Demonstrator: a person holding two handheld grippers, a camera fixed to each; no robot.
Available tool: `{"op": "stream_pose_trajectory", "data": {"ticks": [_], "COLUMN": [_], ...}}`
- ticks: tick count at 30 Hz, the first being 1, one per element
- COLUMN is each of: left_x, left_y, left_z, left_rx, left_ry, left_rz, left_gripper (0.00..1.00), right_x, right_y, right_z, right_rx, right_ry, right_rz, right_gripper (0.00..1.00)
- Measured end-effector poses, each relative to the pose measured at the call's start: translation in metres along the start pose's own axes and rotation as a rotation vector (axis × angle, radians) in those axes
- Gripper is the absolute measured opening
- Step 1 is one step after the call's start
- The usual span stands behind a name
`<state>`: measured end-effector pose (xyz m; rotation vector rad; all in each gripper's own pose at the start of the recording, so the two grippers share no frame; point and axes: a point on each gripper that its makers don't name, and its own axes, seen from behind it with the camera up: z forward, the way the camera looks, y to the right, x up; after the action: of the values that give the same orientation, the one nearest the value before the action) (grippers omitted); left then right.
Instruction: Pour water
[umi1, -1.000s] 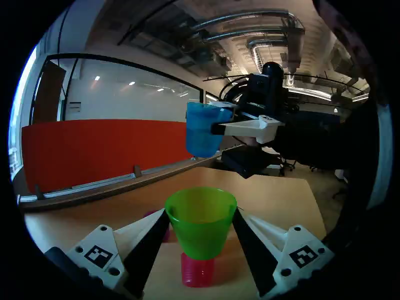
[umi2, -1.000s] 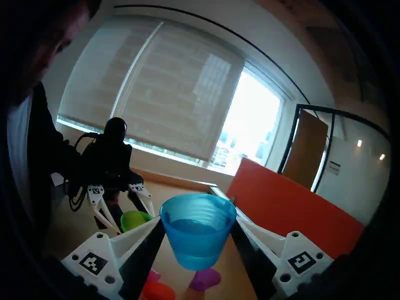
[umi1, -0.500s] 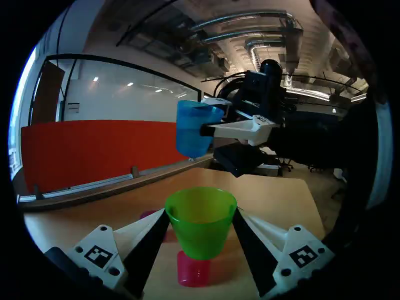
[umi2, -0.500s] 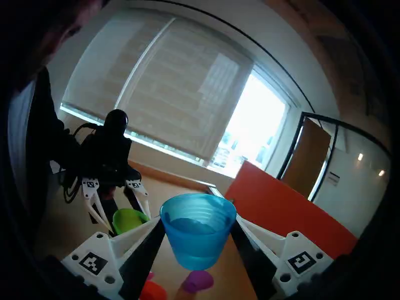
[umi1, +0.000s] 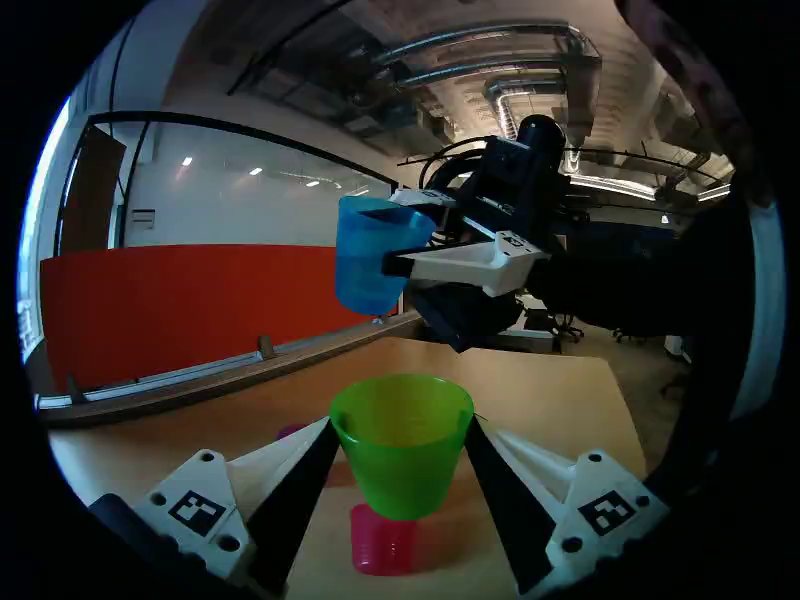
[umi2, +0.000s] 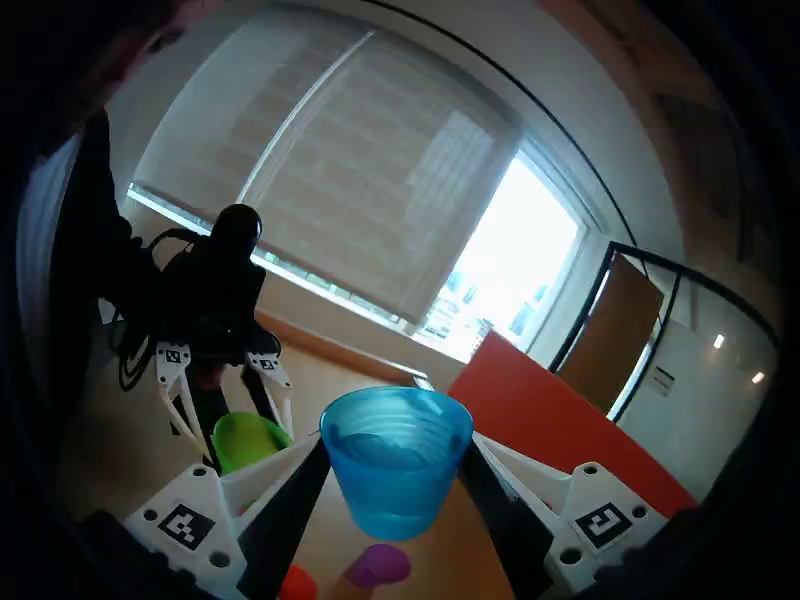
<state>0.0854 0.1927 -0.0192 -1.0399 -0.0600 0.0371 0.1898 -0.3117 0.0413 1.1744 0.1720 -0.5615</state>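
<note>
My left gripper (umi1: 400, 470) is shut on a green cup (umi1: 401, 440), held upright above the wooden table (umi1: 540, 390). In the right gripper view my right gripper (umi2: 396, 485) is shut on a blue cup (umi2: 396, 472) with water in it. Seen from the left gripper view, that blue cup (umi1: 366, 252) hangs tilted, higher than the green cup and a little to its left, held by the right gripper (umi1: 400, 245). The right gripper view shows the green cup (umi2: 248, 440) lower left, in the left gripper (umi2: 225, 415).
A pink cup (umi1: 385, 540) stands upside down on the table under the green cup. A purple cup (umi2: 375, 565) and an orange-red cup (umi2: 295, 585) lie below the blue cup. A red partition (umi1: 190, 300) runs along the table's far side. A person's dark sleeve (umi1: 640, 290) is at the right.
The blue cup and right gripper have moved left and nearer to the green cup, tilting more. The green cup has stayed in place.
</note>
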Motion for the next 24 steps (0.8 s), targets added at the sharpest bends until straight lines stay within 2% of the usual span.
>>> {"op": "stream_pose_trajectory", "data": {"ticks": [24], "left_x": [0.0001], "left_y": [0.0041], "left_z": [0.0011], "left_rx": [-0.003], "left_ry": [0.002], "left_rz": [0.005], "left_gripper": [0.86], "right_x": [0.0026], "right_y": [0.0034], "right_z": [0.0082], "right_rx": [0.002], "right_ry": [-0.01], "right_rz": [-0.09], "right_gripper": [0.89]}}
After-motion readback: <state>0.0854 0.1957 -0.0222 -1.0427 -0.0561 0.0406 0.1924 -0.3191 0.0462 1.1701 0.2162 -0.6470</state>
